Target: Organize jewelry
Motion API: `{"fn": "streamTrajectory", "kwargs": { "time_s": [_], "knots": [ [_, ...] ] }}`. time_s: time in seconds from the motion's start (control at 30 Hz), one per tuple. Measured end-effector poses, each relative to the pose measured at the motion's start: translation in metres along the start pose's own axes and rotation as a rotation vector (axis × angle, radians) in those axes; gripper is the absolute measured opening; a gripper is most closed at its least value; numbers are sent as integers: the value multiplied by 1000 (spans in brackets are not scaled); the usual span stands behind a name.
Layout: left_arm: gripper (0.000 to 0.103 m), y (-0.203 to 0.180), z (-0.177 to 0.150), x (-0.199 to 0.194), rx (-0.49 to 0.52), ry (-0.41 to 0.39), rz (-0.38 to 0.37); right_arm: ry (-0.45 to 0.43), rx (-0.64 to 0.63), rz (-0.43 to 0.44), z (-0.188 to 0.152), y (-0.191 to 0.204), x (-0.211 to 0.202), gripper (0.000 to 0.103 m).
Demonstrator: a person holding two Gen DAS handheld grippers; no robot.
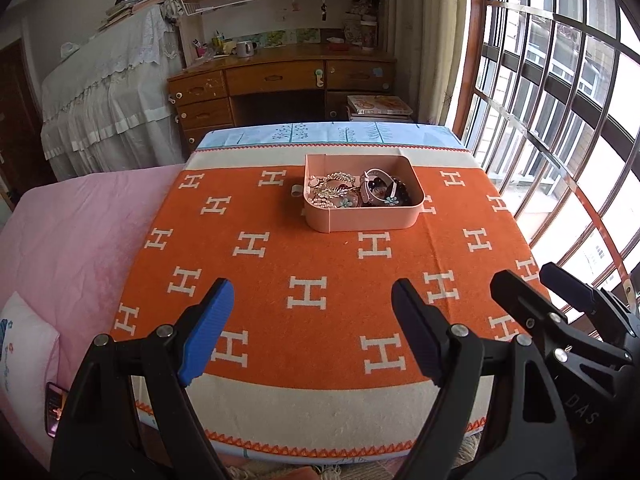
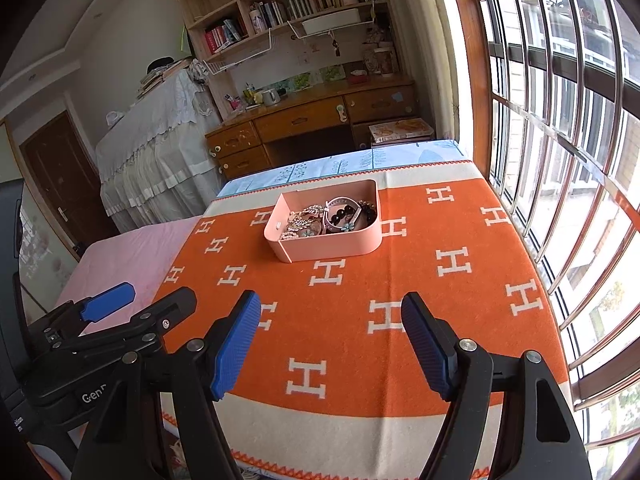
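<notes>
Both tongs point(image 1: 312, 330) point(image 2: 330, 346) gape empty, well short of jewelry tray point(image 1: 362, 218).

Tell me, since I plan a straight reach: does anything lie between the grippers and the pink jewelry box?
Nothing visible: only bare orange cloth lies between the open left gripper, the open right gripper and the pink box.

Wooden desk point(image 1: 280, 76), bookshelf point(image 2: 280, 4), barred window point(image 1: 560, 120), pink bedding point(image 1: 80, 232).
</notes>
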State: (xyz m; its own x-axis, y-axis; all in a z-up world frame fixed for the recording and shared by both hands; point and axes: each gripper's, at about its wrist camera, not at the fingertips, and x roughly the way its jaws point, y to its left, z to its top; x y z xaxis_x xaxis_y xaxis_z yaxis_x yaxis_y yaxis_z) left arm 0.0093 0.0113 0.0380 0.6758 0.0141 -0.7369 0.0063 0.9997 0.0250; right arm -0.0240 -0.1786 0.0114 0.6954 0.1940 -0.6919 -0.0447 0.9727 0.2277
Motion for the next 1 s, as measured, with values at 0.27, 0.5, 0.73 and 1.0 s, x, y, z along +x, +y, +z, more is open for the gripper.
{"fn": "streamTrajectory", "kwargs": {
  "time_s": [0.27, 0.5, 0.73, 1.0],
  "knots": [
    [79, 2, 0, 1, -4, 8, 3, 2, 0, 1, 0, -1, 1, 74],
    [79, 4, 0, 5, -8, 20, 4, 15, 6, 5, -1, 2, 4, 74],
    [79, 7, -1, 9, -14, 32, -1, 21, 9, 7, -2, 3, 9, 74],
    [79, 8, -1, 10, -16, 36, -3, 32, 20, 18, -4, -1, 18, 74]
  ]
}}
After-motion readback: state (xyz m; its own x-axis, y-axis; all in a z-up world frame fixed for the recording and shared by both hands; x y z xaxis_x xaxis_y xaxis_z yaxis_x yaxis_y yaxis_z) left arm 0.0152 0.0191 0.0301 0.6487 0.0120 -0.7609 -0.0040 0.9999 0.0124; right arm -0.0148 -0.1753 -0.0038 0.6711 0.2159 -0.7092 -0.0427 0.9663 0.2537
